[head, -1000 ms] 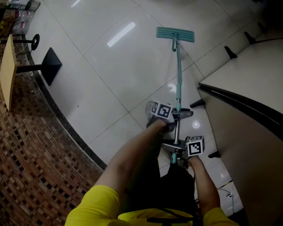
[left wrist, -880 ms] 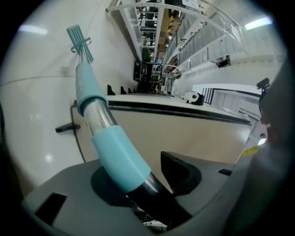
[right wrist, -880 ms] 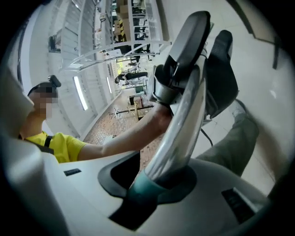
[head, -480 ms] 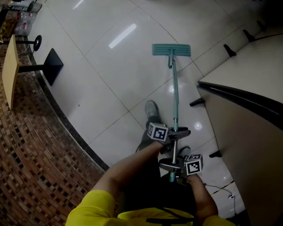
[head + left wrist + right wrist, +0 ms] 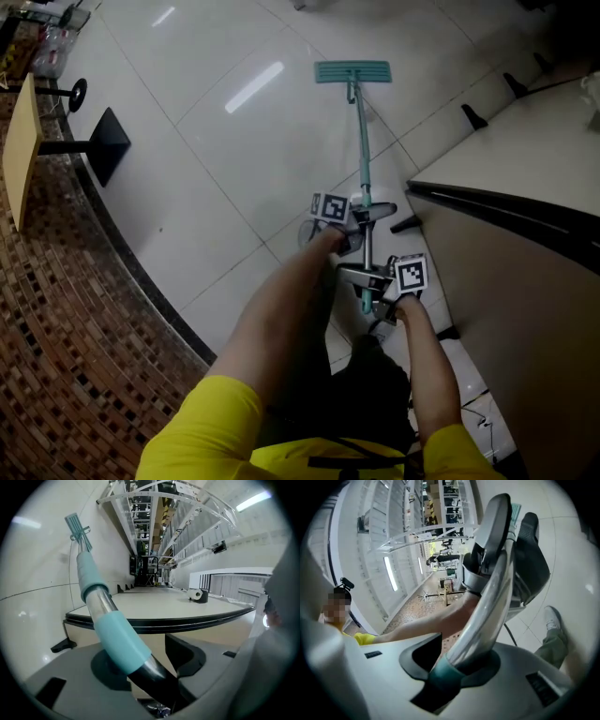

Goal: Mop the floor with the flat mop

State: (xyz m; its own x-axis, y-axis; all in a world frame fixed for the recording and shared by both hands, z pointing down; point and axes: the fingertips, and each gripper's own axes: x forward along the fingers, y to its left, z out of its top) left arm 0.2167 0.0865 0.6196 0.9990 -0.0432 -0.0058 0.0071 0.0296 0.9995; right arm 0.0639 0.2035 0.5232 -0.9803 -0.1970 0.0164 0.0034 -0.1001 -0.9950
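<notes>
Head view puts the flat mop (image 5: pixel 356 112) near the middle of the frame. Its narrow teal head (image 5: pixel 352 72) lies flat on the glossy white tile floor (image 5: pixel 216 159) at upper centre, and the slim pole (image 5: pixel 362 164) slants down toward the person. The pole is teal along its far length and bare chrome where it is held, with a teal end cap (image 5: pixel 364 305) at the bottom. The left claw (image 5: pixel 373 212) is clamped on the pole higher in the frame than the right claw (image 5: pixel 364 276), which grips close to the cap. Left gripper view shows its jaws closed around the dark tube just below a pale teal sleeve (image 5: pixel 119 639), with the mop head small at upper left. Right gripper view shows its jaws pinching the chrome tube right above the cap. A beige table (image 5: pixel 525 159) with a dark edge fills the frame's right side, near the pole.
</notes>
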